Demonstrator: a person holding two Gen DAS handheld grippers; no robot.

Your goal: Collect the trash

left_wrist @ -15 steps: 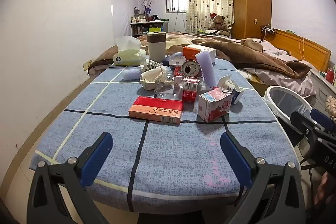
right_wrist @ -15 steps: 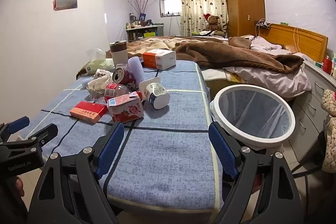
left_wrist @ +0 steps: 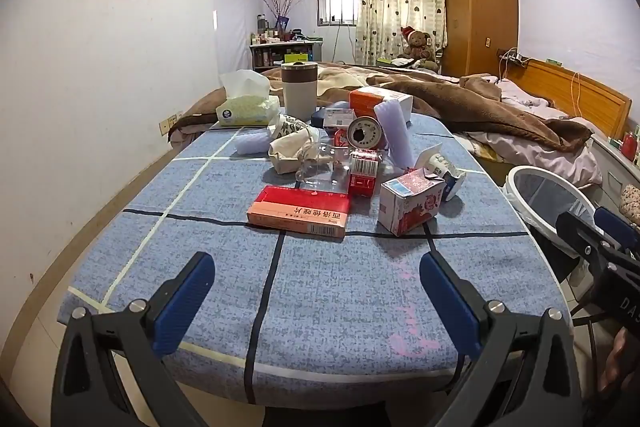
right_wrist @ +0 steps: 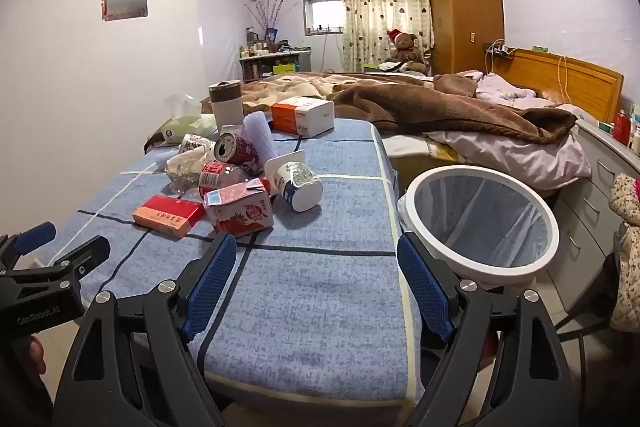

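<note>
1. A table covered in a blue checked cloth stands in a bedroom, with litter heaped toward its far half.
2. The left gripper hangs over the near edge of the table, its blue-padded jaws spread wide with nothing between them.
3. The right gripper hangs over the near right part of the table, its jaws likewise spread and empty.
4. Nearest in the pile lie a flat red medicine box and, just to its right, a pink strawberry milk carton.
5. Behind them sit a red drink can on its side, a crumpled clear plastic bottle and a tipped yogurt cup.
6. The left view shows the tissue box and a tall lidded cup clearly at the far end; in the right view the tissue box is partly hidden.
7. The right view shows the whole white-rimmed bin with its clear liner, standing on the floor just beside the table's right edge; the left view catches only part of its rim.
8. Each view catches the other gripper at its edge, with part of a hand below it.
9. A bed with a brown blanket lies beyond the table.
</note>
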